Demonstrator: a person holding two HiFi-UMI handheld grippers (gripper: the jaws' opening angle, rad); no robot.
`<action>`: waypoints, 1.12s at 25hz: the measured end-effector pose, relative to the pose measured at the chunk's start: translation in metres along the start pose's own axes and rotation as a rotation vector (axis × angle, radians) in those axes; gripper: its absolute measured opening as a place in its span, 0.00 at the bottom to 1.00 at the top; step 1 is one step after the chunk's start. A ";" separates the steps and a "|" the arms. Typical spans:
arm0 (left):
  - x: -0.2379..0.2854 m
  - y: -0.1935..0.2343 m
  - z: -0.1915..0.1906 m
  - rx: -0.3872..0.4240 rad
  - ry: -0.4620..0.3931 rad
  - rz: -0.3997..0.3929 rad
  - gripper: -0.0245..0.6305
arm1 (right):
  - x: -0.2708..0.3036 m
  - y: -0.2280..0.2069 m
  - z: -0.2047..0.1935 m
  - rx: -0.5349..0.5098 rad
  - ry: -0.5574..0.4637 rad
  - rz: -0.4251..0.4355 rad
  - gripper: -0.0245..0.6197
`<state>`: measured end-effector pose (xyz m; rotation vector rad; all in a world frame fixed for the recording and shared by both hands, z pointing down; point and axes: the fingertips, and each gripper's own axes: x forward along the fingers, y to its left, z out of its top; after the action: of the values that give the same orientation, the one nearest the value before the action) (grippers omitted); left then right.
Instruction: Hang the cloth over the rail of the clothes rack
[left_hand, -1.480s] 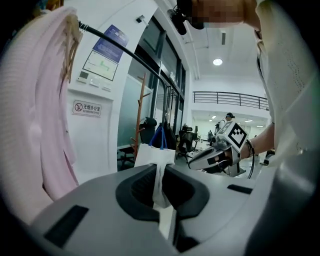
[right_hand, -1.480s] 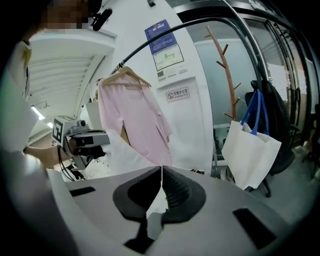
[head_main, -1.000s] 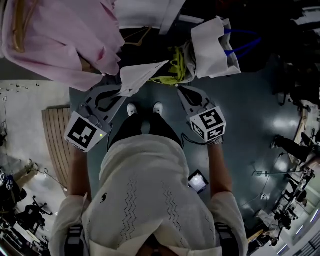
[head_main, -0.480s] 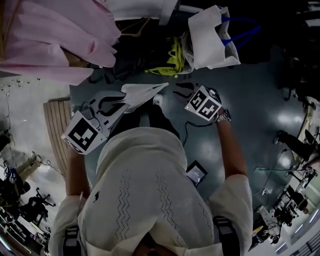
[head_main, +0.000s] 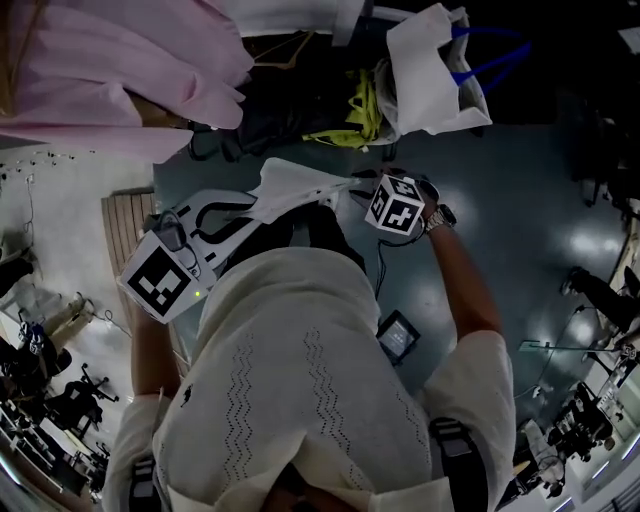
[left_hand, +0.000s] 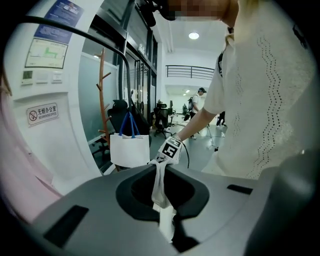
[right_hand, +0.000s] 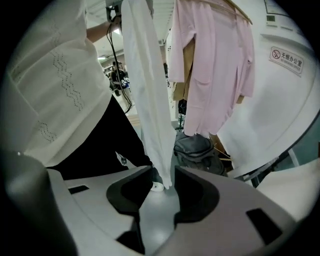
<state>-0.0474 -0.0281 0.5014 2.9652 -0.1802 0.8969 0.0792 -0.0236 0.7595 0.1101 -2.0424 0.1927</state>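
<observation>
The right gripper (head_main: 355, 186) has shifted inward to 1 o'clock, its jaws opening round the cloth (head_main: 295, 185). The left gripper (head_main: 245, 208) clamps it at 10 o'clock. The cloth is not yet over the rail.

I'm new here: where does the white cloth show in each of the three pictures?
Head view: white cloth, upper middle, just above the person's top in the picture.
Left gripper view: lower middle, pinched in the shut left tongs.
Right gripper view: centre, hanging down, its end between the opening right tongs, not gripped.
Shared landmark: the person's white knit top.
</observation>
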 end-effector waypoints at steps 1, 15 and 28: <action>-0.001 0.002 0.001 -0.003 -0.004 0.008 0.06 | 0.002 -0.002 0.001 -0.006 -0.002 -0.001 0.24; -0.005 0.020 -0.024 -0.062 0.049 0.147 0.06 | -0.005 -0.029 0.003 0.016 -0.035 -0.052 0.08; -0.032 0.081 -0.077 -0.150 0.219 0.360 0.06 | -0.130 -0.103 0.040 0.062 -0.067 -0.383 0.08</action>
<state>-0.1264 -0.1000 0.5478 2.7151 -0.7532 1.1750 0.1209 -0.1325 0.6349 0.5466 -2.0392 0.0122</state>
